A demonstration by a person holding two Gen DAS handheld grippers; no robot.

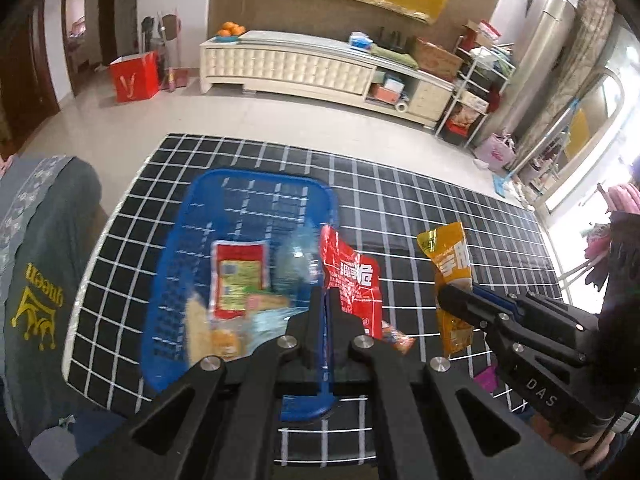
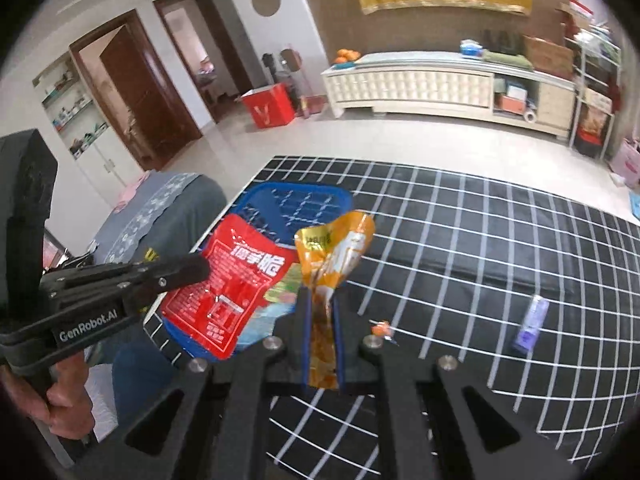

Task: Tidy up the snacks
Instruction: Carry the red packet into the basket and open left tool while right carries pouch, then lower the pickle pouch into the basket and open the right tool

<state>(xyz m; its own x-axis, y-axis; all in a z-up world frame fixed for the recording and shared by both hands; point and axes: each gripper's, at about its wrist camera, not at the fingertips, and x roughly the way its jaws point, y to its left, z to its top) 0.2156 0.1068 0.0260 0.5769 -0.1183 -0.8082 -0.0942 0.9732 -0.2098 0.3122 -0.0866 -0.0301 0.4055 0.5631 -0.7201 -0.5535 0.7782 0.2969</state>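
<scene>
A blue plastic basket (image 1: pixel 192 216) stands on the black grid-patterned tablecloth and holds several snack packets, among them a red and yellow one (image 1: pixel 238 276). My left gripper (image 1: pixel 326 294) is shut on a red snack bag (image 1: pixel 354 280) and holds it at the basket's right rim; the bag also shows in the right wrist view (image 2: pixel 232 284). My right gripper (image 2: pixel 320 304) is shut on an orange snack pouch (image 2: pixel 336 248) and holds it above the table, right of the basket (image 2: pixel 296 200). The pouch shows in the left wrist view (image 1: pixel 450 264) too.
A small orange candy (image 2: pixel 380 327) and a purple packet (image 2: pixel 530 326) lie on the tablecloth (image 2: pixel 480 240) at the right. A grey cushioned seat (image 1: pixel 40 264) stands left of the table. A white cabinet (image 1: pixel 288 64) and shelves line the far wall.
</scene>
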